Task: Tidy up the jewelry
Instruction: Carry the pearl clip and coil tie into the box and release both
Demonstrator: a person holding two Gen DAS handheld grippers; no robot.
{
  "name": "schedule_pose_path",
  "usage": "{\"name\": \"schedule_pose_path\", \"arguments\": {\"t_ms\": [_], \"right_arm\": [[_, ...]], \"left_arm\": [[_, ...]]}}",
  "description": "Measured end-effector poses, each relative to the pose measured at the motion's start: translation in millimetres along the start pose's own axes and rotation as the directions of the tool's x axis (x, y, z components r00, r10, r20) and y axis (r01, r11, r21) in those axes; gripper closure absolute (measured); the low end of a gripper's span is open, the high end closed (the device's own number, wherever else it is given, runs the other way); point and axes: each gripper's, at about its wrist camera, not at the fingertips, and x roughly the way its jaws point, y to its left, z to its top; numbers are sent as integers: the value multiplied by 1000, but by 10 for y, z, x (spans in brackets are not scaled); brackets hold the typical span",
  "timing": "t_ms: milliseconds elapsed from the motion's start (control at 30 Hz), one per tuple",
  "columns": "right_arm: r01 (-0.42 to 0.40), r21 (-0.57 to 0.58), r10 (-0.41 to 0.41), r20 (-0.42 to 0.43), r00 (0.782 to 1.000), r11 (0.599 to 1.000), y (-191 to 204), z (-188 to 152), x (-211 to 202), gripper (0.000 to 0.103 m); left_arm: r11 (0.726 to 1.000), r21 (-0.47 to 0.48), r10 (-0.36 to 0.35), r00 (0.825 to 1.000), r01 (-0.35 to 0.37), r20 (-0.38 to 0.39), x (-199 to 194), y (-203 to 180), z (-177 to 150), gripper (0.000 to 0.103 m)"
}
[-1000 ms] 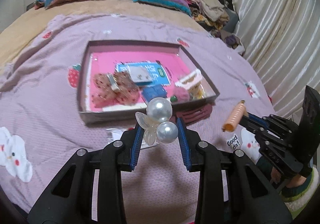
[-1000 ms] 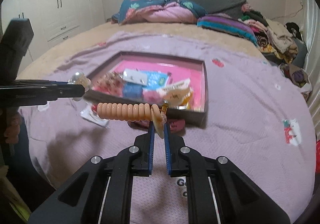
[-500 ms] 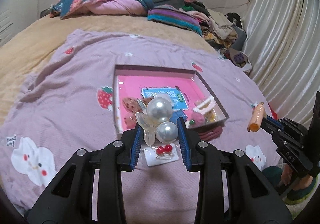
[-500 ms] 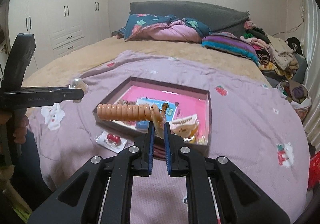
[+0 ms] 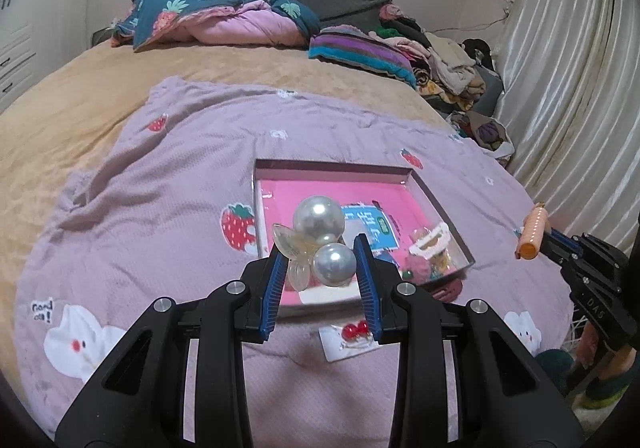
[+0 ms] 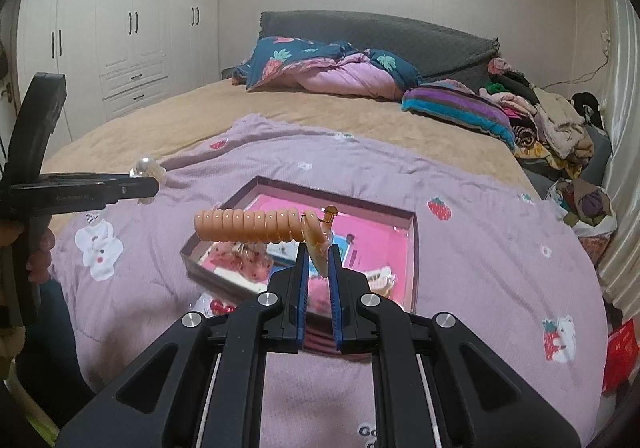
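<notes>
A pearl hair clip (image 5: 320, 248) is clamped between the pads of the left gripper (image 5: 320, 264), held in the air above the near edge of the pink-lined tray (image 5: 440, 204). An orange spiral hair tie (image 6: 256, 226) is pinched at one end by the right gripper (image 6: 318, 268), its coil jutting out to the left over the tray. The tray is seen resting on the lilac blanket (image 5: 160, 208). A card of red earrings (image 5: 352, 336) lies on the blanket just before the tray.
</notes>
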Motion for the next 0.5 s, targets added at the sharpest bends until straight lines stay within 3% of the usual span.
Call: {"name": "schedule_pose_path", "arguments": {"t_ms": [500], "right_arm": [[55,31,-55,7,998,998,-336,290,293,94]], "left_arm": [[1000,14,-16,1000,16,-17,303,-76,196,77]]}}
